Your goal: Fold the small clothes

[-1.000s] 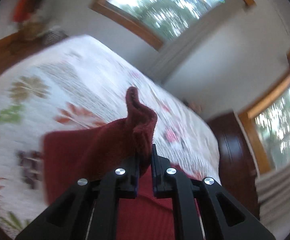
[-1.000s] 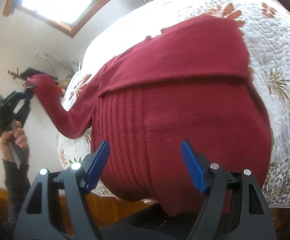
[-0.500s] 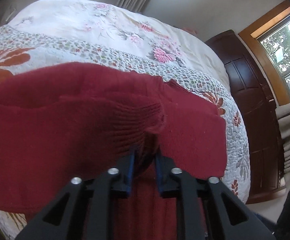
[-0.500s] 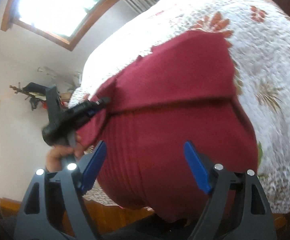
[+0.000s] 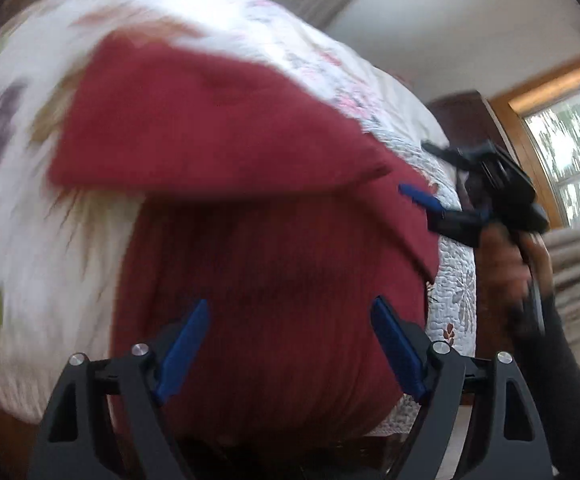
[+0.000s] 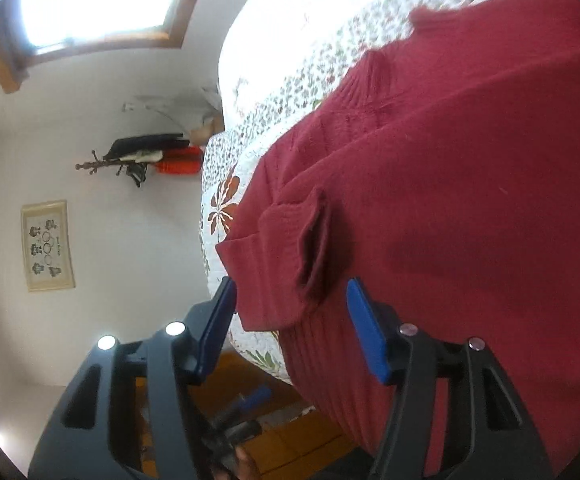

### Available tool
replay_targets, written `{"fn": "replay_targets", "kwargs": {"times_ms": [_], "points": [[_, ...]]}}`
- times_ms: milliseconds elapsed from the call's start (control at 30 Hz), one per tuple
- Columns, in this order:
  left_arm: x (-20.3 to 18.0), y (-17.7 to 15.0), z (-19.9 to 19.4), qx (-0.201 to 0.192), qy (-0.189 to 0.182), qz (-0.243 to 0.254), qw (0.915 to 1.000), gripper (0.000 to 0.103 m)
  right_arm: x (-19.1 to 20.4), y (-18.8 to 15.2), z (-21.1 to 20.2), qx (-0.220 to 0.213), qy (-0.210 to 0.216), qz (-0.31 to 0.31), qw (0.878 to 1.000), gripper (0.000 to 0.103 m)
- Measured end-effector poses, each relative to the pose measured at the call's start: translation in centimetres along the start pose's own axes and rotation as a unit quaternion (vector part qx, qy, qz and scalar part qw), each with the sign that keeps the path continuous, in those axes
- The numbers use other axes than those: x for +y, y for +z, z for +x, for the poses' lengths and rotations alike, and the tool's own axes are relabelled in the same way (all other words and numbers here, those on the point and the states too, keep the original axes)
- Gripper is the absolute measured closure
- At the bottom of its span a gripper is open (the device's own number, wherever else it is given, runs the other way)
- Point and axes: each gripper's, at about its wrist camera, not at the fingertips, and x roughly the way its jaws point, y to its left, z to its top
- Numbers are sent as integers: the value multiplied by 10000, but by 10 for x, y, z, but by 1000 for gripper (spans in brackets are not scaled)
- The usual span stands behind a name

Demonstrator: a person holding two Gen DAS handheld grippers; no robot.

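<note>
Both my grippers gape, holding nothing: left gripper (image 5: 290, 350), right gripper (image 6: 290, 326). Loose sleeve cuff (image 6: 310, 248) on red sweater (image 5: 250, 208), frame center, may slide open; quilt (image 5: 22, 240) is slick.

The sweater (image 5: 274, 216) lies on the bed (image 5: 30, 208), a sleeve (image 6: 290, 248) folded across its body.

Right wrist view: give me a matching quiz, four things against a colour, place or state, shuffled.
Things:
1. sweater
2. quilt
3. framed picture
4. right tool

Descriptions:
a. on the wall
b. open
c. dark red
d. floral, under the sweater

Pairs: 1-c, 2-d, 3-a, 4-b
</note>
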Motion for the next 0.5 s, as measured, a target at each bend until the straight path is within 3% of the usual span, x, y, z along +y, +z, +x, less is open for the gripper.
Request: {"fn": "replay_targets", "kwargs": {"times_ms": [167, 400, 467, 500], "points": [[33, -38, -13, -37, 43, -729, 9973, 20, 9, 17, 27, 395, -46, -117, 9991, 45], [38, -36, -24, -135, 92, -715, 9973, 20, 19, 28, 46, 494, -277, -278, 9980, 47], [36, -31, -27, -167, 92, -684, 9975, 20, 20, 29, 49, 505, -385, -359, 9973, 71], [37, -29, -28, -172, 72, -685, 9975, 20, 18, 30, 49, 511, -430, -407, 9969, 91]]}}
